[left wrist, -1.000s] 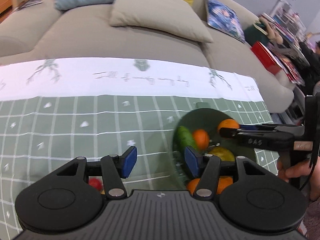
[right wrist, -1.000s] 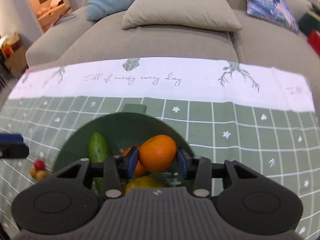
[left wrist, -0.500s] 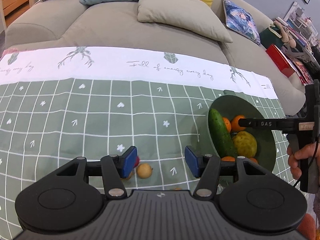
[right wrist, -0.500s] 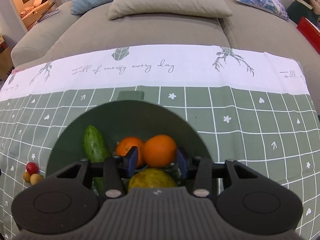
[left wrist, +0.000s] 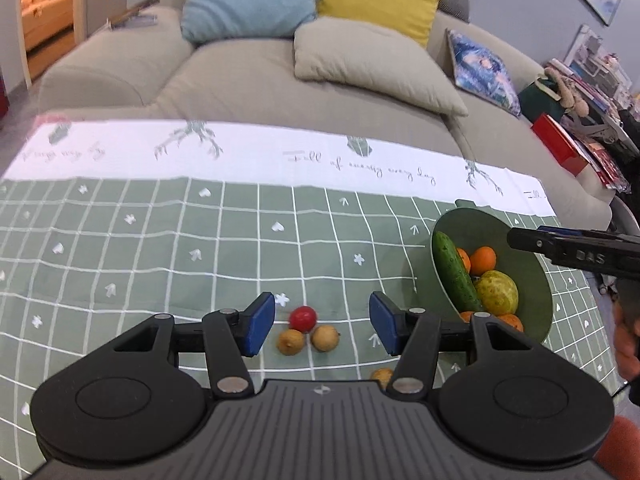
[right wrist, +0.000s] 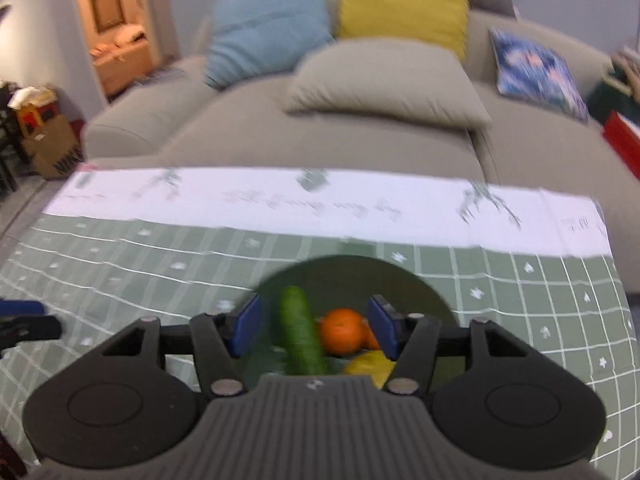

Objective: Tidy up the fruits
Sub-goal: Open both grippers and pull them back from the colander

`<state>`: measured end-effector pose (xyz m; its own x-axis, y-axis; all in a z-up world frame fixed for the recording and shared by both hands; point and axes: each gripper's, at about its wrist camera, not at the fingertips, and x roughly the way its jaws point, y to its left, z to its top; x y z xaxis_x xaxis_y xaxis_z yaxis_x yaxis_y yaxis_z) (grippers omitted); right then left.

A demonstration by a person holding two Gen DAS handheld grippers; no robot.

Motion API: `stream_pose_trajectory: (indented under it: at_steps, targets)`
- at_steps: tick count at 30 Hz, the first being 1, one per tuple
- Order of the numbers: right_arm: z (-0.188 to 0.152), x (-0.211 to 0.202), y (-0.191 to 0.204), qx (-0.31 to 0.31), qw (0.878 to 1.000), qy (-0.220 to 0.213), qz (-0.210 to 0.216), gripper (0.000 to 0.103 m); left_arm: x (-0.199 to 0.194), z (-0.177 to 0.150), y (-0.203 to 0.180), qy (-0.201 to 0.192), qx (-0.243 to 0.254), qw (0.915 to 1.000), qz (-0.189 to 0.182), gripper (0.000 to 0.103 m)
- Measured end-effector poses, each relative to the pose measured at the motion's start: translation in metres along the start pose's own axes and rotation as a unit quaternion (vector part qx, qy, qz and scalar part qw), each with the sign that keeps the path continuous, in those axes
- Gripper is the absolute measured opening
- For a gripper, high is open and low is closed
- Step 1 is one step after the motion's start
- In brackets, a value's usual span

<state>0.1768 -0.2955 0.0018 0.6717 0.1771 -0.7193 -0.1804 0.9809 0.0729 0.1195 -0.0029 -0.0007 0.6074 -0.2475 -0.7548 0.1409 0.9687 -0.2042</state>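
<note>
A green bowl [left wrist: 532, 276] on the checked tablecloth holds a cucumber [left wrist: 456, 270], oranges [left wrist: 483, 260] and a yellow-green fruit [left wrist: 498, 291]. My left gripper [left wrist: 322, 326] is open and empty, above a red cherry tomato [left wrist: 303, 318] and two small tan fruits [left wrist: 325, 337]; a third tan fruit [left wrist: 382, 376] peeks out by its right finger. My right gripper [right wrist: 316, 330] is open and empty above the bowl [right wrist: 420, 284], with the cucumber [right wrist: 301, 332] and an orange [right wrist: 343, 330] below it. It also shows in the left wrist view [left wrist: 576, 250].
A beige sofa [left wrist: 240, 80] with blue, yellow, beige and patterned cushions runs along the table's far edge. Books and a red box [left wrist: 560, 144] sit at the far right. The white strip of the tablecloth [left wrist: 240, 152] marks the far side.
My right gripper let go of the orange into the bowl, opened and lifted back. My left gripper moved left, bringing the tomato and tan fruits between its fingers.
</note>
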Motion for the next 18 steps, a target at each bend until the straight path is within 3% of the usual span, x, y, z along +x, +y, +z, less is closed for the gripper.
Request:
stream_pose_trajectory:
  at_steps: [8,13,17,18]
  targets:
    - [-0.050,-0.041,0.073,-0.020,0.997,-0.060,0.039,0.061,-0.011,-0.036,0.011,-0.007,0.026,0.9996,-0.005,0.051]
    - [-0.085,-0.040,0.106,-0.023,0.997,-0.060,0.041,0.050,-0.009,-0.057,0.015,-0.009,0.032,0.9994,-0.008,0.045]
    - [-0.106,-0.023,0.123,-0.032,0.998,-0.029,0.037,0.044,0.000,-0.065,0.017,-0.008,0.036,0.9993,0.005,0.041]
    - [-0.112,-0.018,0.125,-0.034,0.999,-0.020,0.035,0.038,0.002,-0.067,0.017,-0.010,0.039,0.9991,0.009,0.040]
